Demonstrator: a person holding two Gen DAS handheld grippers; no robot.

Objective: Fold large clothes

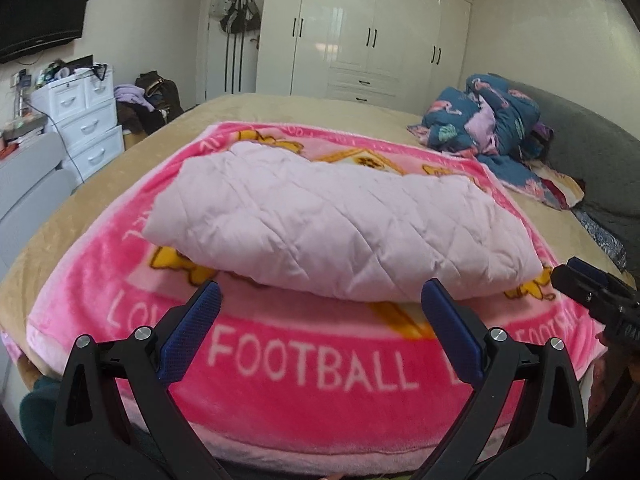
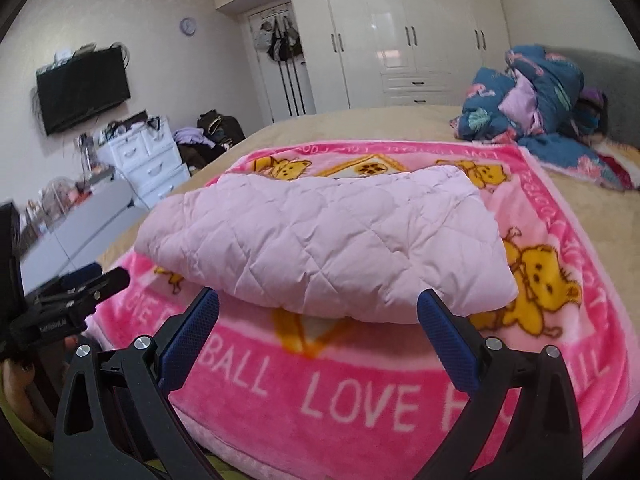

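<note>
Lying folded at centre frame, the pale pink quilted garment [image 1: 336,220] ran its long axis left to right across a bright pink fleece blanket [image 1: 304,364], directly ahead of both claws. The left gripper [image 1: 320,300] and right gripper [image 2: 318,308] were spread wide, empty, about equally near. Beneath was a beige bed [image 1: 320,106]; white wardrobes [image 1: 372,28] filled the upper frame.

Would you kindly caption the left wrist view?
Open left gripper faces a folded pale-pink quilted garment on a pink fleece blanket.
</note>
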